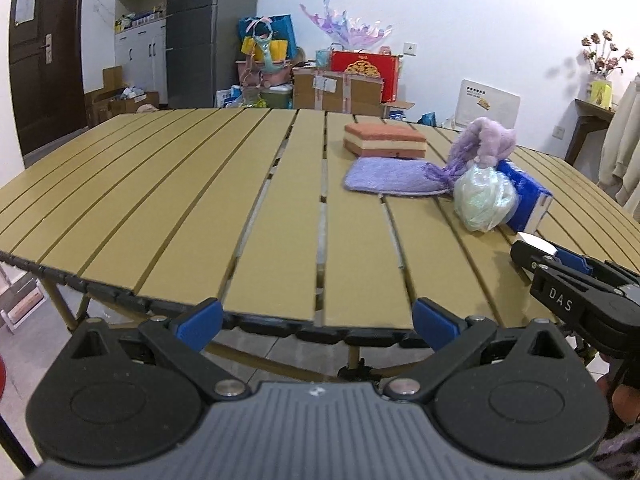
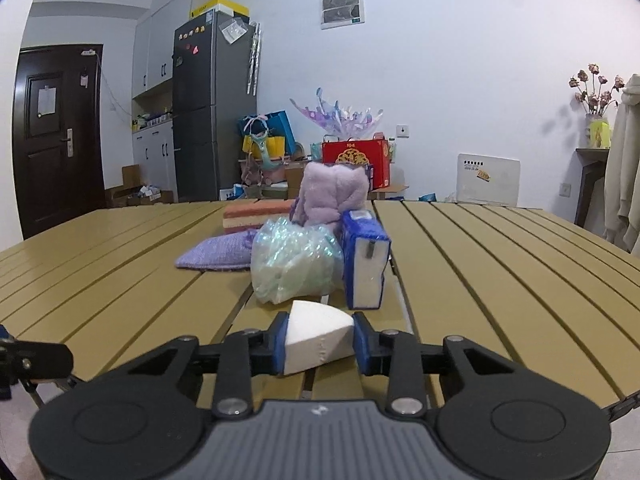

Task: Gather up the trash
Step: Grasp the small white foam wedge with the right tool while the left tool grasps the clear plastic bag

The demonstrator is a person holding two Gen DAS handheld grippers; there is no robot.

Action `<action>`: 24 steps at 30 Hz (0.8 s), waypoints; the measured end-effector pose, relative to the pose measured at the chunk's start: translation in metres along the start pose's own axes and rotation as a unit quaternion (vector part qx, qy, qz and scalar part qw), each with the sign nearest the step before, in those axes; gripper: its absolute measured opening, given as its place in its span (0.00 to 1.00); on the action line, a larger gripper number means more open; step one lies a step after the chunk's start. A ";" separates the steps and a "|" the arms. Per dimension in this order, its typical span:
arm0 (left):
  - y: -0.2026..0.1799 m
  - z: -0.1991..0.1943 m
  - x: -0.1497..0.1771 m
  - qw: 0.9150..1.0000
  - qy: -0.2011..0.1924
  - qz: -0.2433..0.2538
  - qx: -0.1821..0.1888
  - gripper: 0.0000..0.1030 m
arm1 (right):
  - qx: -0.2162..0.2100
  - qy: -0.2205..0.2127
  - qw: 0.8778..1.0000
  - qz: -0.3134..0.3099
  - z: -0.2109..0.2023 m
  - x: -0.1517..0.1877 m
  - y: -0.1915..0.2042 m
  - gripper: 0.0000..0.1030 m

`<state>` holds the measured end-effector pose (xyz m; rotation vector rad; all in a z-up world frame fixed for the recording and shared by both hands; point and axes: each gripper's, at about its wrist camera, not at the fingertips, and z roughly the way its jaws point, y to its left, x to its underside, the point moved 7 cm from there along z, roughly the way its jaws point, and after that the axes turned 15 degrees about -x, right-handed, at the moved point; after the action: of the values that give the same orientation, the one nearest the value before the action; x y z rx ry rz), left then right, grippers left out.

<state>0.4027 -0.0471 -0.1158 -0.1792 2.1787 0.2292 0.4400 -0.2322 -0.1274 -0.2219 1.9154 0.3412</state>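
The slatted tan tabletop (image 1: pixel 168 184) fills most of both views, its near edge running just in front of the left tongs (image 1: pixel 318 316). Those tongs stand wide apart with nothing between their blue pads, hovering at the tabletop's edge.

A cluster of things sits toward the right side of the tabletop in the left wrist view. Farthest back lies a layered sponge (image 1: pixel 384 140) in pink and cream. In front of it, a flat purple cloth (image 1: pixel 390 176) lies on the slats, its right end running into a fluffy purple bundle (image 1: pixel 486 140) that stands taller than its neighbours. A crumpled clear plastic bag (image 1: pixel 484 196) with a pale green sheen rests against the front of that bundle and touches a blue box (image 1: pixel 526 196) on its right, whose white end faces the right wrist camera.

The right tongs (image 2: pixel 318 344) are clamped on a white wad of paper (image 2: pixel 316 340), a wedge-shaped piece pinched between the 2 blue pads. It is held low over the tabletop, just in front of the plastic bag and the blue box, apart from both. In the left wrist view the right tongs enter from the right edge, with a corner of the white piece showing at their tip.
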 end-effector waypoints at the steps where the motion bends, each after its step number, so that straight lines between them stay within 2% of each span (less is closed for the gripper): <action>1: -0.003 -0.001 -0.002 1.000 -0.003 0.004 0.001 1.00 | -0.001 -0.003 1.000 0.002 -0.001 -0.002 -0.001 0.30; 11: -0.065 -0.004 -0.029 0.998 -0.032 0.046 0.017 1.00 | 0.000 -0.034 0.999 0.033 -0.011 -0.019 -0.027 0.30; 24: -0.138 0.029 -0.067 0.998 -0.014 0.065 0.022 1.00 | 0.035 -0.063 0.994 0.085 -0.018 -0.031 -0.092 0.30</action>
<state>0.4931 -0.1722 -0.0912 -0.0085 2.1674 0.2551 0.4646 -0.3251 -0.1049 0.0098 1.8219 0.3920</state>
